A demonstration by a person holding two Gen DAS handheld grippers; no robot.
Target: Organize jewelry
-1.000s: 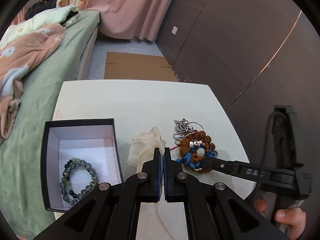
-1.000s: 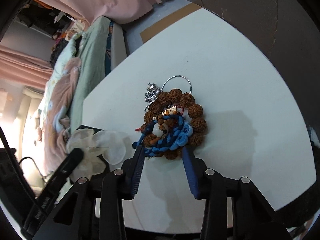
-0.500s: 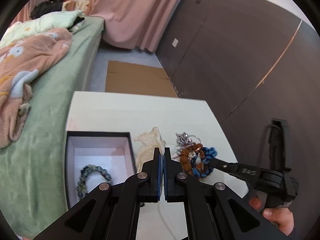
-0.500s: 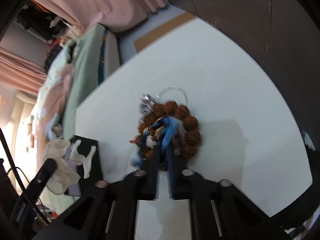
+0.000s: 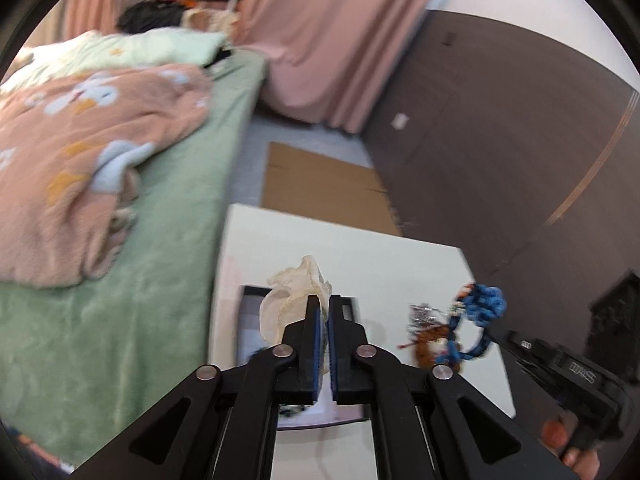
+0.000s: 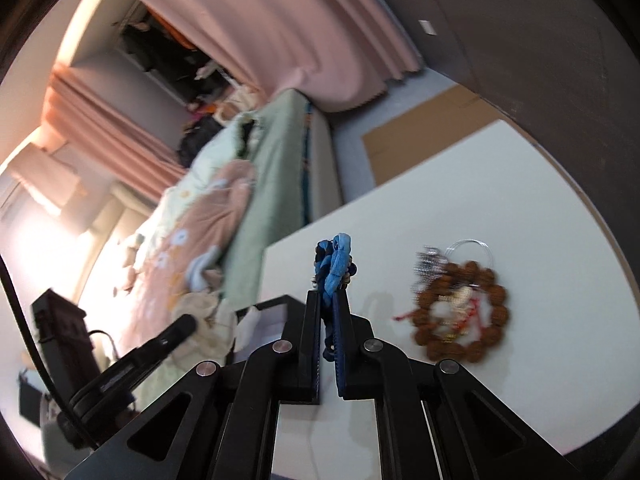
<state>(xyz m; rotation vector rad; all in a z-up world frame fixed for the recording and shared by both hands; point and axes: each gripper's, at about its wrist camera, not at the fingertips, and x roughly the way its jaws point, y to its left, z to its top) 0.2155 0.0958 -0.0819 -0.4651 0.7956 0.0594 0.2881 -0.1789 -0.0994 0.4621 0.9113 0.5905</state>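
My right gripper (image 6: 328,300) is shut on a blue braided bracelet (image 6: 336,264) and holds it in the air above the white table (image 6: 540,184); the bracelet also shows in the left wrist view (image 5: 480,312). A brown bead bracelet (image 6: 460,312) and a silver chain (image 6: 430,262) lie on the table to the right. My left gripper (image 5: 324,304) is shut on a cream tissue-like sheet (image 5: 292,296), held above the black jewelry box (image 5: 256,320).
A bed with a green cover (image 5: 172,240) and an orange blanket (image 5: 80,152) runs along the table's left side. Flat cardboard (image 5: 320,188) lies on the floor beyond the table. A dark wall (image 5: 520,140) stands at the right.
My right gripper closed on the blue bracelet and lifted it off the bead pile toward the left. My left gripper rose with the cream sheet; the box now sits under it.
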